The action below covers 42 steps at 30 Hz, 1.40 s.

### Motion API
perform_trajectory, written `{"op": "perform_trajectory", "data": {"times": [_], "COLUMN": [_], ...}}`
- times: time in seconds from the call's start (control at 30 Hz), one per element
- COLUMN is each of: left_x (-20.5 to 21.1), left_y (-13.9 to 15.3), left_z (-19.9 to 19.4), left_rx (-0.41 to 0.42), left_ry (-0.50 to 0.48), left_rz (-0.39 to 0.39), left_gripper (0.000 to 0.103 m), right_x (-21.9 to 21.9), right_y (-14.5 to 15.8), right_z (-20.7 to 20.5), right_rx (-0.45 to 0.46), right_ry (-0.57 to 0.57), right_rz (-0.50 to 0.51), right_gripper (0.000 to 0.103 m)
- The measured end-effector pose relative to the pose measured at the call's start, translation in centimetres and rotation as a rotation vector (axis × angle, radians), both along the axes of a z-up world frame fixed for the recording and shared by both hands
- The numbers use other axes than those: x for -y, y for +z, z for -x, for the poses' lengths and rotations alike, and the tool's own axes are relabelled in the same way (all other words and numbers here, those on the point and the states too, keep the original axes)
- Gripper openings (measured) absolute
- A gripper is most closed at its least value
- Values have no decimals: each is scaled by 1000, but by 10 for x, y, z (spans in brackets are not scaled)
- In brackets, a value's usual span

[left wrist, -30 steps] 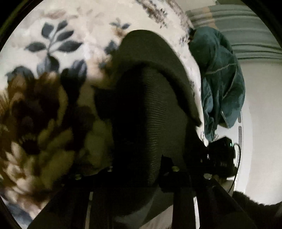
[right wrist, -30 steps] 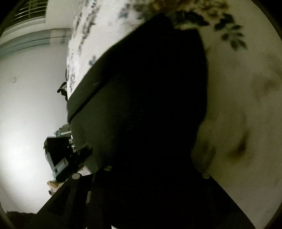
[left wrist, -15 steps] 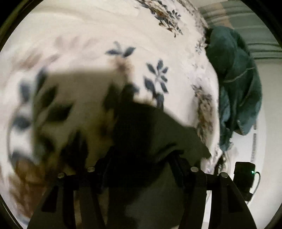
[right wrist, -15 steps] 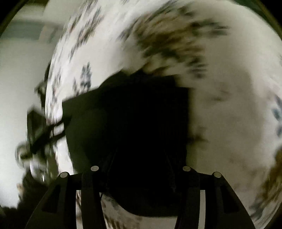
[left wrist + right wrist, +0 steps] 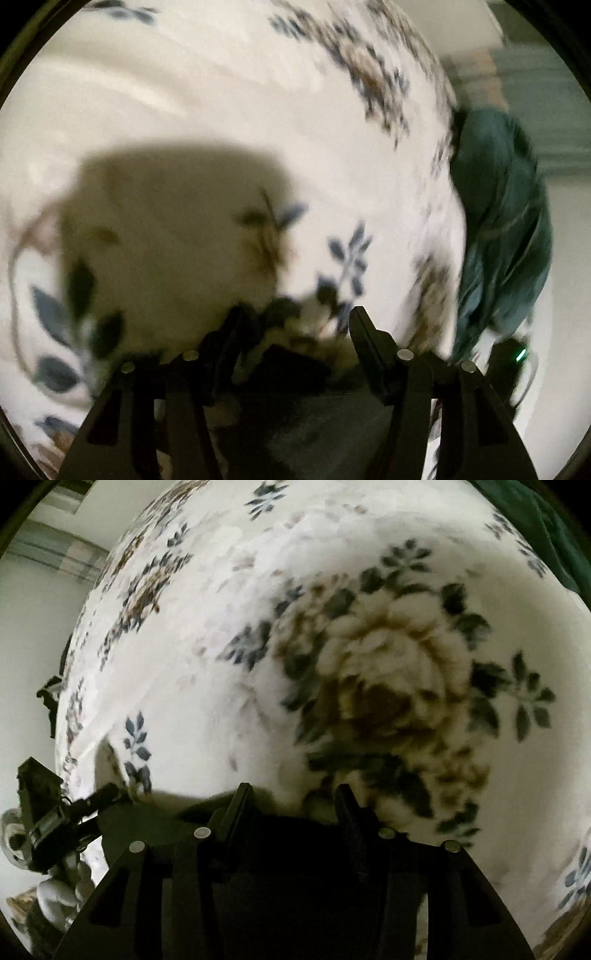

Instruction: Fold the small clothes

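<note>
A dark folded garment [image 5: 317, 406] lies on the floral bedspread [image 5: 221, 110], low in the left wrist view under my left gripper [image 5: 295, 325], whose jaws stand apart and hold nothing. In the right wrist view the same dark garment [image 5: 147, 823] shows at the bottom, below my right gripper [image 5: 291, 801], which is open and empty too. Most of the garment is hidden behind the gripper bodies.
A teal garment [image 5: 498, 229] hangs over the bed's right edge in the left wrist view; a green cloth [image 5: 546, 524] shows at the top right of the right wrist view. A dark device [image 5: 40, 812] stands beside the bed's left edge. White wall lies beyond.
Both grippers have drawn back and up from the dark garment, which has slid from filling both views down to their bottom edges. Far more of the bedspread shows.
</note>
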<state>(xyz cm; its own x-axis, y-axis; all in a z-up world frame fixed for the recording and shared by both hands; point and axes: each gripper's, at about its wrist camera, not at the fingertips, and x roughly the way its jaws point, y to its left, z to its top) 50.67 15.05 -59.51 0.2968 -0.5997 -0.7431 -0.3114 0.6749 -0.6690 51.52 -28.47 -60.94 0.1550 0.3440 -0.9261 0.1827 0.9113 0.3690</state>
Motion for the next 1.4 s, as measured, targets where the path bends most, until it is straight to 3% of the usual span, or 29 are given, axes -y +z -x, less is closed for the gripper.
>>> {"op": "perform_trajectory", "data": {"times": [0.03,0.1,0.13,0.23,0.27,0.3,0.37,0.5,0.57,0.63,0.7,0.77,0.8,0.83,0.87,0.9,0.97,1.03,1.13,1.17,1.2,1.23,1.27,1.33,1.4], "left_x": [-5,-7,-6,-3,-3,-3,-4,-2,2,6,9,12,15,18,19,19,15,13,14,15,16,18,20,24,27], "left_y": [6,16,22,31,32,33,34,27,20,12,4,-1,-1,-1,-1,-1,3,13,38,46,55,60,64,65,55], "left_z": [3,9,16,33,41,47,63,77,71,59,44,29,24,20,19,19,22,30,60,74,93,109,128,171,203], "left_rx": [17,32,48,66,62,57,55,31,21,16,20,47,58,63,66,67,59,59,53,51,46,36,21,-18,-73], "left_ry": [19,-3,-29,-71,-71,-66,-49,-22,-12,-4,10,12,-11,-39,-57,-71,-82,-97,-116,-108,-95,-89,-81,-78,-89], "left_rz": [5,-38,-75,-154,-183,-202,-216,-140,-101,-56,-21,-46,-68,-103,-117,-125,-126,-130,-216,-235,-268,-293,-327,-403,-465], "left_gripper": [56,56,56,57,58,60,61,61,61,61,60,50,23,21,21,21,23,30,31,32,41,58,64,67,67], "right_x": [12,33,39,38,32,26,15,16,17,13,14,19,28,32,44,51,62,63,62,65,65,66,66,58,44], "right_y": [5,11,11,-23,-32,-33,-27,15,21,12,-3,-14,-12,-9,-3,1,5,8,6,5,3,1,0,-4,-21], "right_z": [8,29,36,53,55,56,54,48,39,26,20,19,23,26,36,44,68,99,145,172,188,209,225,244,255], "right_rx": [5,9,4,-117,-122,-82,-31,131,142,103,38,-31,-41,-43,-50,-65,-97,-153,-227,-256,-272,-286,-280,-274,-325], "right_ry": [-8,-22,-24,9,13,29,52,-8,-18,7,6,-14,-46,-67,-102,-122,-125,-121,-151,-212,-257,-334,-398,-464,-526], "right_rz": [-3,-25,-30,-91,-112,-113,-99,-30,-36,37,61,1,-27,-38,-69,-100,-167,-162,-154,-175,-194,-231,-265,-326,-399], "right_gripper": [50,67,71,76,73,49,12,6,5,5,5,6,14,21,38,46,46,46,46,47,47,47,47,47,47]}}
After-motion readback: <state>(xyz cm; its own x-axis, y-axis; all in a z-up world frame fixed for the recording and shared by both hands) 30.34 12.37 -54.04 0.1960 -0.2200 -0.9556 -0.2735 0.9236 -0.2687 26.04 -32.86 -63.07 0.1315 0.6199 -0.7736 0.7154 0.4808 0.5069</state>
